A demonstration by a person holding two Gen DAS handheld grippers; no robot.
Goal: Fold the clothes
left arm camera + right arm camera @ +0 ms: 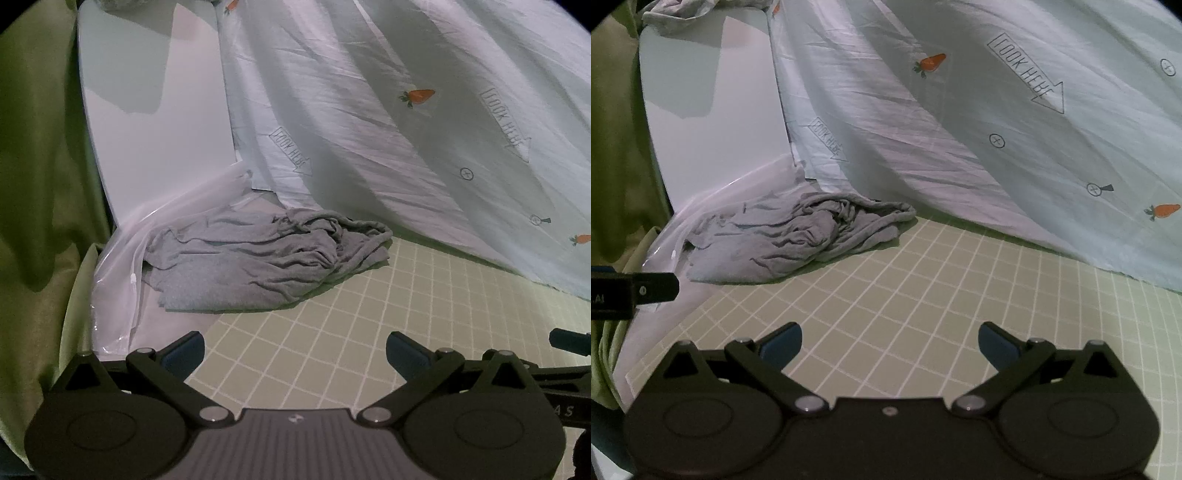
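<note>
A crumpled grey garment (258, 254) lies in a heap at the far left of the green grid mat (332, 332), partly on a clear plastic bag (122, 273). In the right wrist view the same grey garment (798, 236) sits ahead and to the left on the mat (923, 295). My left gripper (295, 354) is open, well short of the garment, with nothing between its fingers. My right gripper (890, 343) is open too, over bare mat. Part of the left gripper (635, 291) shows at the left edge of the right wrist view.
A pale sheet (406, 129) printed with carrots and "LOOK HERE" arrows hangs behind the mat. A white board (147, 110) leans at the back left. Green curtain fabric (33, 184) fills the left side. Another bunched cloth (683, 14) lies on top of the board.
</note>
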